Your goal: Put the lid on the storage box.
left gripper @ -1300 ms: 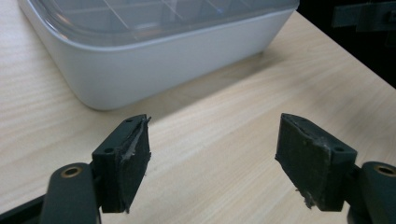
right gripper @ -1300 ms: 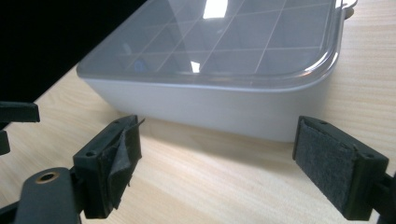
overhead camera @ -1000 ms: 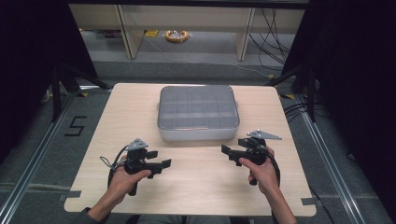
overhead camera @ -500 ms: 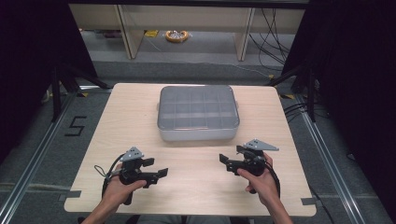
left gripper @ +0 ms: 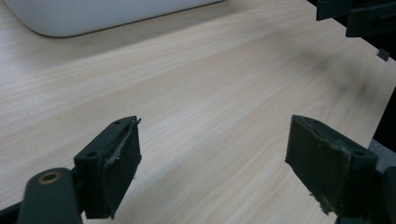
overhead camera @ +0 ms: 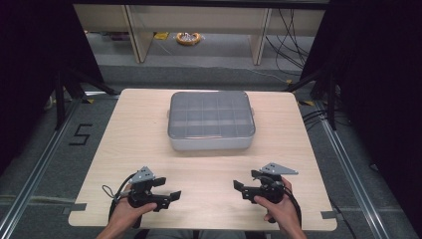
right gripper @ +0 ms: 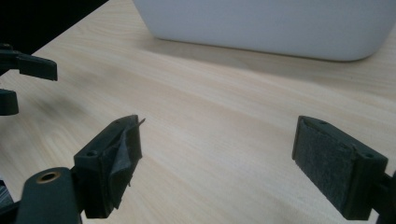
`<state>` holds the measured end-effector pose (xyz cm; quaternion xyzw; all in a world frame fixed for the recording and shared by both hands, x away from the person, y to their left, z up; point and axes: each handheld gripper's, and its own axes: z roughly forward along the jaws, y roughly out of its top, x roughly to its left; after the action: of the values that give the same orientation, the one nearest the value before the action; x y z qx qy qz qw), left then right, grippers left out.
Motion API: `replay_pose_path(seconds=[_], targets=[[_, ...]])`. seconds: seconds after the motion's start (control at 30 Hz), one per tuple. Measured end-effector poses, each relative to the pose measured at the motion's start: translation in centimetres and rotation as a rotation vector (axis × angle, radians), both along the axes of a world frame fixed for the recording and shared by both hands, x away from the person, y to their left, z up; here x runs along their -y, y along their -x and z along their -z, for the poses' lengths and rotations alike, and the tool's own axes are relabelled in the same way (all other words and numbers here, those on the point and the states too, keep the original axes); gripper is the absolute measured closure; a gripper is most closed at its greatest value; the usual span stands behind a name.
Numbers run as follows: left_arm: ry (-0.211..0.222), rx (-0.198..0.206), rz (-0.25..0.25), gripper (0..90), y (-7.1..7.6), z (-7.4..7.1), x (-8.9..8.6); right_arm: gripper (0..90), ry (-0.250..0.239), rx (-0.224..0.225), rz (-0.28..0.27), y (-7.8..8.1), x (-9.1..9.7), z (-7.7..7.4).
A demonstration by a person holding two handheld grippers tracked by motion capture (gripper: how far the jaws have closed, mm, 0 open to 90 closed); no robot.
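Note:
A grey lidded box [overhead camera: 211, 120] with several compartments under its clear top sits at the table's far middle. Its pale wall shows in the left gripper view [left gripper: 93, 14] and in the right gripper view [right gripper: 271, 23]. My left gripper [overhead camera: 171, 196] is near the front edge and points right. Its jaws have just been opening and stand wide apart over bare wood [left gripper: 212, 135], with nothing between them. My right gripper [overhead camera: 239, 188] faces it from the right, also open and empty [right gripper: 217, 135]. Each gripper view catches the other gripper at its edge [left gripper: 359, 16] [right gripper: 23, 70].
The light wooden table [overhead camera: 149, 139] has bare room around the box and between the two grippers. Dark stands flank the table on both sides. A yellow tape roll [overhead camera: 188, 38] lies on the floor beyond, and a "5" mark [overhead camera: 79, 134] sits to the left.
Both hands have drawn back toward the table's front edge, away from the box, and sunk slightly. The left jaws stand wider apart than before.

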<state>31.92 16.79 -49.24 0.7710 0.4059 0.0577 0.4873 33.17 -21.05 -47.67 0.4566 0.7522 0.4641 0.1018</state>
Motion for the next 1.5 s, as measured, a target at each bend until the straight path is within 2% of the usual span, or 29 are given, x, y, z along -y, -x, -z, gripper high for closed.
replay_pose_path(seconds=[0.13,0.17,0.2,0.27,0.3,0.33,0.37,0.4,0.47,0.5,0.53,0.63,0.67,0.7,0.8,0.83,0.87,0.93,0.97,1.0,1.07,1.13,1.2,1.23,1.27,1.3,1.33,1.37,1.5], targets=[[-0.002,0.0,0.008,15.5,0.6,0.1,0.0,16.8,0.007,-0.006,-0.004,0.7,0.0,0.4],[-0.014,-0.003,0.011,15.0,0.8,0.1,0.0,16.8,-0.009,-0.055,0.013,1.1,-0.2,0.2],[-0.019,-0.002,0.02,15.0,0.9,0.1,-0.1,16.8,0.007,-0.023,-0.001,1.1,0.0,0.5],[-0.013,-0.003,0.024,15.0,1.1,0.2,0.0,16.8,-0.007,-0.022,-0.011,1.4,0.1,0.6],[-0.022,-0.006,0.024,15.0,1.3,0.2,0.0,16.8,0.012,-0.032,-0.008,1.6,0.3,0.4],[-0.008,-0.005,0.029,15.0,1.4,0.3,0.0,16.8,-0.013,-0.044,-0.003,1.9,0.1,0.5],[-0.014,-0.003,0.034,15.0,1.6,0.3,0.0,16.8,-0.008,-0.026,-0.022,2.0,0.3,0.5],[-0.012,-0.008,0.024,15.0,1.8,0.2,0.1,16.8,-0.022,-0.047,-0.006,2.3,0.0,0.6],[-0.018,-0.014,0.041,15.0,2.0,0.3,0.1,16.8,-0.016,-0.038,-0.034,2.6,0.2,0.7],[-0.014,-0.013,0.047,15.0,2.2,0.3,0.1,16.8,-0.006,-0.072,-0.011,3.0,0.1,0.6],[-0.014,-0.012,0.052,15.0,2.2,0.2,0.1,16.8,0.009,-0.03,-0.037,2.9,0.3,0.9],[-0.008,-0.018,0.05,15.0,2.6,0.3,0.2,16.8,-0.012,-0.063,-0.031,3.6,0.1,1.1],[-0.014,-0.013,0.059,15.0,2.6,0.3,0.1,16.8,0.008,-0.057,-0.05,3.7,0.3,1.3],[-0.013,-0.024,0.06,15.0,2.9,0.4,0.3,16.9,0.011,-0.065,-0.049,4.0,0.2,1.3],[-0.024,-0.026,0.062,15.0,3.2,0.5,0.5,16.8,0.017,-0.071,-0.054,4.3,0.2,1.5],[-0.029,-0.026,0.068,15.0,3.3,0.5,0.6,16.9,-0.01,-0.118,-0.039,4.7,-0.1,1.4],[-0.031,-0.031,0.064,15.0,3.6,0.5,0.7,16.8,0.012,-0.079,-0.063,4.5,0.1,1.7],[-0.017,-0.031,0.067,15.0,3.8,0.5,1.0,16.8,0.026,-0.092,-0.067,4.9,0.0,1.7],[-0.034,-0.03,0.074,15.1,3.9,0.5,0.9,16.9,0.026,-0.123,-0.044,5.2,-0.1,1.6],[-0.031,-0.029,0.077,15.1,4.0,0.5,1.0,16.9,0.046,-0.104,-0.06,5.2,0.0,1.9],[-0.032,-0.029,0.082,15.1,4.1,0.5,1.0,16.9,0.033,-0.122,-0.054,5.3,-0.1,1.9],[-0.024,-0.029,0.077,15.1,4.1,0.5,1.1,16.9,0.072,-0.089,-0.062,5.4,0.1,1.9],[-0.032,-0.028,0.078,15.1,4.0,0.5,0.9,16.9,0.072,-0.086,-0.063,5.4,0.1,2.0],[-0.029,-0.033,0.071,15.1,4.0,0.5,0.9,16.9,0.052,-0.123,-0.061,5.6,0.0,1.9],[-0.027,-0.032,0.064,15.1,4.0,0.5,1.0,16.9,0.041,-0.124,-0.06,5.6,0.0,2.0],[-0.025,-0.033,0.066,15.1,4.0,0.6,1.0,16.9,0.04,-0.15,-0.063,5.6,-0.1,2.0],[-0.025,-0.033,0.065,15.1,4.0,0.6,1.0,16.9,0.04,-0.15,-0.063,5.6,-0.1,2.0],[-0.026,-0.035,0.066,15.1,4.0,0.6,1.0,16.9,0.069,-0.13,-0.065,5.5,0.1,2.0],[-0.029,-0.034,0.071,15.1,3.9,0.6,1.0,16.9,0.056,-0.114,-0.082,5.4,0.0,2.2]])
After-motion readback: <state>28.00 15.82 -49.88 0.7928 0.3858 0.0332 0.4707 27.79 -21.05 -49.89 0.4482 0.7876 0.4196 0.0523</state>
